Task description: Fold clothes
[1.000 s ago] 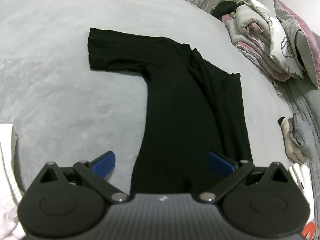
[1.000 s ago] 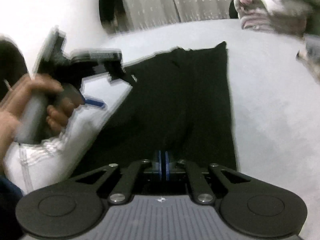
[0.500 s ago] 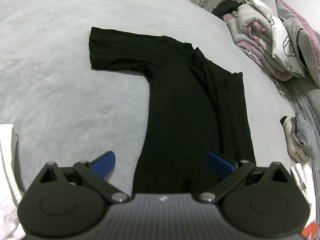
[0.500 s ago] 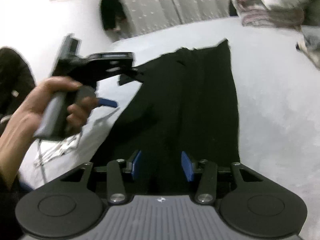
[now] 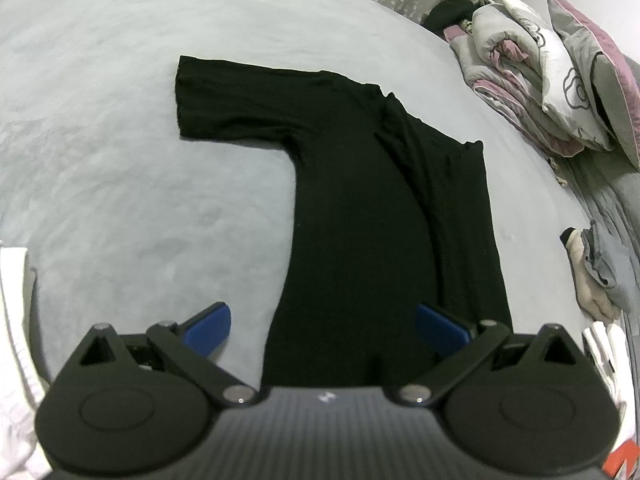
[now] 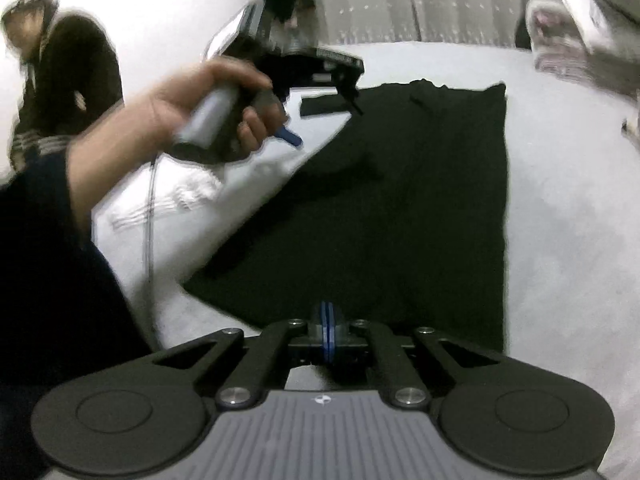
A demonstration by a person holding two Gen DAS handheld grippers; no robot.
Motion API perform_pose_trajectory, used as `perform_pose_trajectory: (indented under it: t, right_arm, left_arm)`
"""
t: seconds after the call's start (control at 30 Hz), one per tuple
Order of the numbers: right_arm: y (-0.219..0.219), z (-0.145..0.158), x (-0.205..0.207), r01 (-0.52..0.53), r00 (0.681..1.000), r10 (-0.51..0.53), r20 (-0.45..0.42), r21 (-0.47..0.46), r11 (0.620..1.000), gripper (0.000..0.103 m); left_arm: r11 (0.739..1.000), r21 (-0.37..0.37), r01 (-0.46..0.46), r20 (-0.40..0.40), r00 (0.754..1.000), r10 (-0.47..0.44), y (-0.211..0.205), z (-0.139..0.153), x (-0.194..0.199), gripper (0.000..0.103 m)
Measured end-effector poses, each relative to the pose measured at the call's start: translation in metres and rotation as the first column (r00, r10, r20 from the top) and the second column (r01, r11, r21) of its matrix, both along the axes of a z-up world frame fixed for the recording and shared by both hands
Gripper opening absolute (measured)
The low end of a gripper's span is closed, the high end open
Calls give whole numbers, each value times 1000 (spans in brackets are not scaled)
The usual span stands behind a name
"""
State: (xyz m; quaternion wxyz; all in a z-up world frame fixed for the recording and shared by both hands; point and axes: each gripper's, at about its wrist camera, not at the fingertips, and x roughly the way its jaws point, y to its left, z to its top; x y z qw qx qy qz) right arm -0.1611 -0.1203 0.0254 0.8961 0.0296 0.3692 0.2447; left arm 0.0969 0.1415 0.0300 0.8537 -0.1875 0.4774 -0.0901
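Only rightward: hand (image 6: pixel 192 108) gripping left gripper (image 6: pixel 320 76)

The shirt (image 5: pixel 360 208) lies on the bed (image 5: pixel 120 160) — bedding pile (image 5: pixel 552 80) behind it (rightward).

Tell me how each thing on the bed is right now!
Black T-shirt: flat on the bed, right side folded in over the body, left sleeve spread out.
Left tool: open, above the shirt's bottom hem.
Right tool: shut, at the shirt's near edge; whether it pinches cloth, I cannot tell.
Quilt and pillows: piled up at the far right.
Small clothes pile: crumpled.
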Motion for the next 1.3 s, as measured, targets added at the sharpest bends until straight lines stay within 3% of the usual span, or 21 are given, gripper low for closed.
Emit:
perform_pose_trajectory:
  t: [0.13,0.17,0.23,0.3,0.43,0.57,0.6,0.67,0.83,0.93,1.07,1.17,1.3]
  right_arm:
    - [1,-9,-3,6,998,-5,-62,11,1000,8]
    - [-3,-5,-6,-5,998,7,-59,37,999,13]
    - [-15,7,-13,-8,1000,10,-22,80,997,33]
    - [-35,18,-20,59,998,-61,19,93,994,38]
    - [-83,7,-16,278,960,-275,-53,79,957,37]
    - [-76,-5,-19,245,969,-242,-54,41,969,36]
    - [-70,-7,-21,227,973,-226,-41,23,974,32]
    - [-72,-10,-23,251,967,-249,-48,18,968,10]
    - [-87,-16,-27,350,934,-346,-90,29,936,8]
    - [-97,-18,-31,386,918,-369,-143,117,915,10]
    - [-96,-8,-20,280,951,-266,-160,73,957,26]
    - [-114,20,-2,268,963,-266,-51,35,963,34]
    - [-122,41,76,244,969,-242,56,-16,970,35]
  left_arm:
    - [1000,2,5,-1,1000,-5,-1,-1,0,102]
    - [1000,2,6,-1,1000,-6,-1,-1,-1,102]
    - [1000,0,6,0,1000,-6,0,0,0,102]
    - [1000,-2,5,-1,1000,-5,0,0,0,102]
    - [1000,4,8,-1,1000,-8,-1,-1,0,102]
    - [1000,13,12,1,1000,-12,-3,-1,-1,102]
    - [1000,15,12,1,1000,-12,-3,-1,-1,102]
    - [1000,21,16,-2,1000,-16,-4,-2,-1,102]
    - [999,25,20,-10,1000,-19,-6,-5,-1,102]
    - [999,27,24,-10,1000,-24,-7,-5,-1,102]
    - [999,27,22,-14,1000,-22,-6,-7,-1,102]
    - [1000,25,19,-16,1000,-18,-6,-7,-1,102]
    - [998,44,33,-12,999,-33,-12,-8,0,102]
